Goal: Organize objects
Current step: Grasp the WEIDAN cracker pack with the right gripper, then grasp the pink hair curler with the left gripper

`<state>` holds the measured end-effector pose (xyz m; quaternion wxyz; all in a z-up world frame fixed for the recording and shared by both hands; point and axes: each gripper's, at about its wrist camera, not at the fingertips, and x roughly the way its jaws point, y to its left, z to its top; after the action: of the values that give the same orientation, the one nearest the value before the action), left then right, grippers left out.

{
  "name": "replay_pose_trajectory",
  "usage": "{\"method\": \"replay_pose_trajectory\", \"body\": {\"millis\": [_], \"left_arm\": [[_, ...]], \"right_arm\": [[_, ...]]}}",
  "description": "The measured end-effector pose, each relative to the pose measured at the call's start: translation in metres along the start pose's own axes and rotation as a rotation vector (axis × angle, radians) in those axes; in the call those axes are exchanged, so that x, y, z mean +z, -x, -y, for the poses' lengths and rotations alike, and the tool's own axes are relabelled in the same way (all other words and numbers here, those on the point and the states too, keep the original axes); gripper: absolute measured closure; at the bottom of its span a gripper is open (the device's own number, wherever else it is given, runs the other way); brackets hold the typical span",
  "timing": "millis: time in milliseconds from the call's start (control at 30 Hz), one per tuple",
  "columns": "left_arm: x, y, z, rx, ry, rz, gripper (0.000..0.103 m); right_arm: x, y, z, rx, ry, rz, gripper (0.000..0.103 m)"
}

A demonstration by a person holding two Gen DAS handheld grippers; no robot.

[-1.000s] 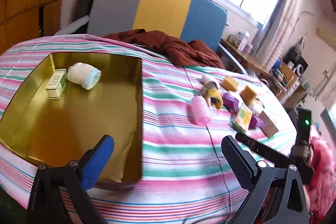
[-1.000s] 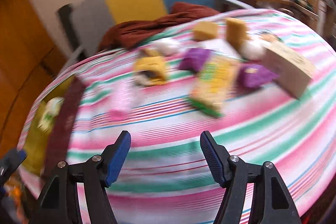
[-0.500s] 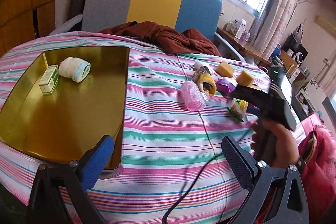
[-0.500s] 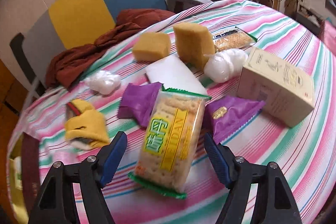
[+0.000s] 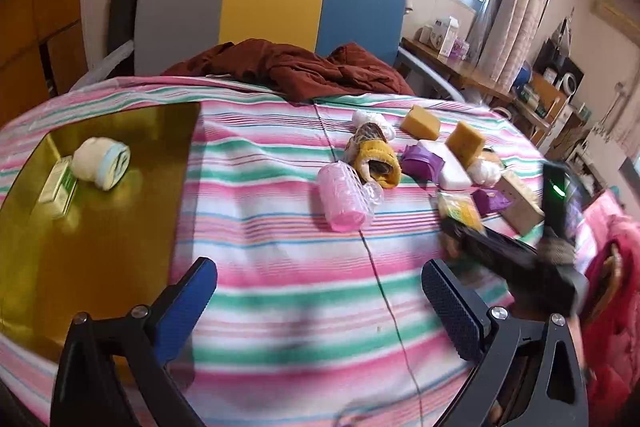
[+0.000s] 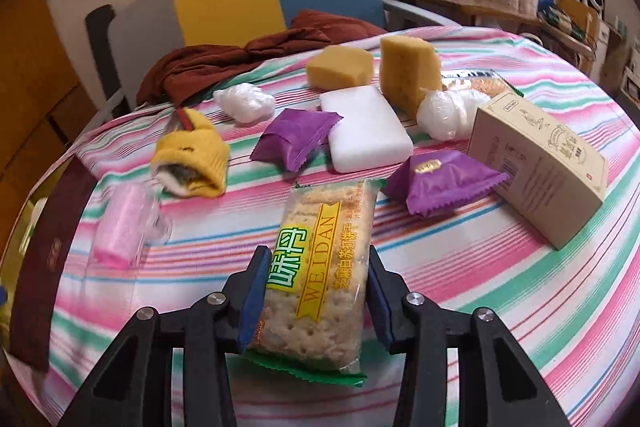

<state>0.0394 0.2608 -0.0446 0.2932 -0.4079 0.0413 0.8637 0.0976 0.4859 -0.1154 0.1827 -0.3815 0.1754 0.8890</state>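
Observation:
My right gripper (image 6: pixel 316 291) is shut on a cracker packet (image 6: pixel 320 267) with a green and yellow label, its blue pads pressing both long sides. The packet also shows in the left wrist view (image 5: pixel 460 209), with the right gripper (image 5: pixel 452 231) on it. My left gripper (image 5: pixel 320 299) is open and empty above the striped cloth, to the right of a gold tin tray (image 5: pixel 100 227). The tray holds a rolled white sock (image 5: pixel 104 161) and a small green box (image 5: pixel 58 185).
On the striped cloth lie a pink roll (image 6: pixel 120 231), a yellow sock (image 6: pixel 192 157), two purple sachets (image 6: pixel 296 139), a white block (image 6: pixel 366 133), two yellow sponges (image 6: pixel 408 71), white wads (image 6: pixel 444 111) and a beige box (image 6: pixel 536 163). A chair with brown cloth (image 5: pixel 288 67) stands behind.
My right gripper moved forward over the cracker packet and closed on it. My left gripper's view shifted right, away from the tray.

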Motion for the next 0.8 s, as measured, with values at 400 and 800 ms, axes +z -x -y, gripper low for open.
{"method": "replay_pose_trajectory", "body": {"millis": [400, 800], "left_arm": [[0.033, -0.095, 0.029, 0.101, -0.035, -0.080, 0.000], [0.034, -0.128, 0.033, 0.124, -0.081, -0.043, 0.042]], "right_arm": [[-0.013, 0.007, 0.008, 0.048, -0.006, 0.078, 0.058], [-0.016, 0.005, 0.007, 0.052, -0.009, 0.095, 0.058]]}}
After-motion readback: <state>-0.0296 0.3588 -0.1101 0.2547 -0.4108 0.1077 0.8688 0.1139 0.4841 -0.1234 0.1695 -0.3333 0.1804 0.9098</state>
